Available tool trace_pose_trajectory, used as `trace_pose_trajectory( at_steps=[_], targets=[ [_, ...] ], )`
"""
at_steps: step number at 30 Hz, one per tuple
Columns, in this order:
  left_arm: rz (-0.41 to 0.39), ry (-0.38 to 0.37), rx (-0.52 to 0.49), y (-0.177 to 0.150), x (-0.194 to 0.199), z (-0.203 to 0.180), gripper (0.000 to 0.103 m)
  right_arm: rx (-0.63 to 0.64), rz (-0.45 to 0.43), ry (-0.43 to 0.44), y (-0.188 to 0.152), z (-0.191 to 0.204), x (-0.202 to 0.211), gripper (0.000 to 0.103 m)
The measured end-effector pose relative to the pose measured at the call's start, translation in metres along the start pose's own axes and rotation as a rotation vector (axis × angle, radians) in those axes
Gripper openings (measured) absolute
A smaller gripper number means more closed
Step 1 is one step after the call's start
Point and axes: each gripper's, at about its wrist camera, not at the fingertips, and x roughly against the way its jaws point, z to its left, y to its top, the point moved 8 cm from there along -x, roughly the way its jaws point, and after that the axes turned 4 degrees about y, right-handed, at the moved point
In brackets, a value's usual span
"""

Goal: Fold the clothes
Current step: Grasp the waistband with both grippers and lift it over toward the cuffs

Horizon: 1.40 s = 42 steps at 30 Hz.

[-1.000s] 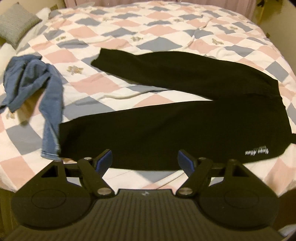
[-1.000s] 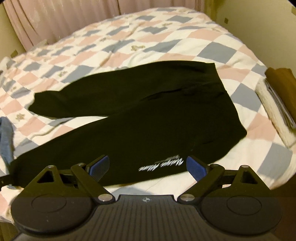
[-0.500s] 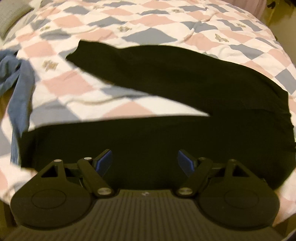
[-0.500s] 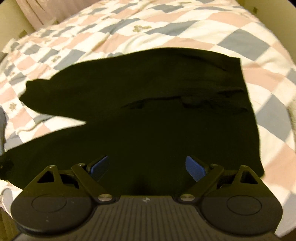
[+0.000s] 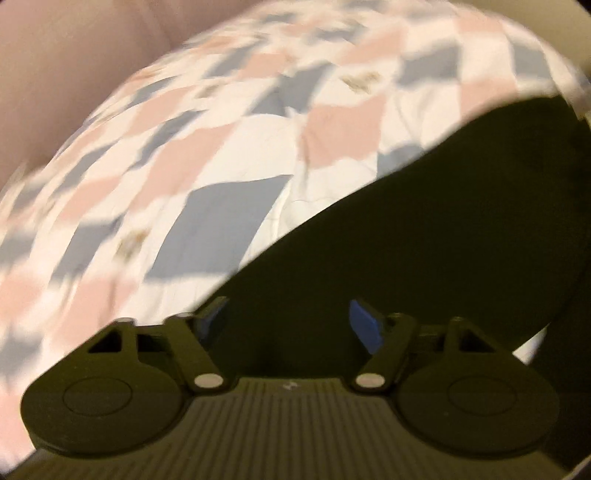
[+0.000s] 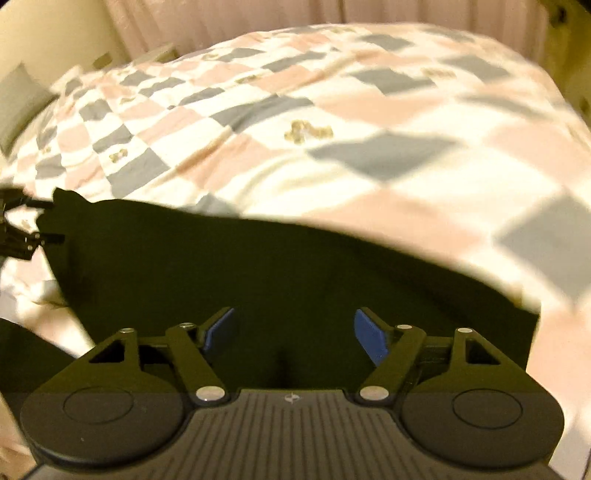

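Black trousers (image 6: 295, 280) lie spread on the checkered quilt (image 6: 332, 122). My right gripper (image 6: 293, 332) hovers low over them, open, with black cloth under and between its blue pads (image 6: 369, 336). In the blurred, tilted left wrist view, my left gripper (image 5: 290, 321) is open too, right above the edge of the black trousers (image 5: 424, 240). At the left edge of the right wrist view, my left gripper (image 6: 50, 221) sits at one end of the trousers. I cannot tell whether any finger touches the cloth.
The pink, grey and white quilt (image 5: 221, 166) covers the whole bed. A grey pillow (image 6: 18, 96) lies at the far left. Pink curtains (image 6: 240, 18) hang behind the bed, and a pale wall shows at the right.
Both grippers have dropped close to the black trousers and stayed open. The left view has tilted and swung, so the blue jeans have left the view.
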Motion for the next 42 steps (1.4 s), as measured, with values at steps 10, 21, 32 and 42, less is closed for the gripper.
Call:
trace_pose_trajectory(
  at_steps=[10,21,32,42],
  targets=[
    [0.104,-0.088,-0.155,-0.009,-0.099,0.056,0.038,0.142,0.019,0.072,0.053,-0.016,-0.061,0.084],
    [0.151,-0.255,-0.213,-0.033,-0.122,0.044,0.006,0.279,0.151,0.041,0.041,-0.022,-0.103,0.082],
    [-0.018,0.107,-0.388,-0.038,-0.069,0.039,0.001,0.434,0.121,-0.196,0.022,-0.011,-0.083,0.003],
    [-0.194,0.401,-0.126,-0.066,0.107,0.023,0.003,0.637,-0.231,-0.465,-0.04,0.085,0.081,0.003]
  ],
)
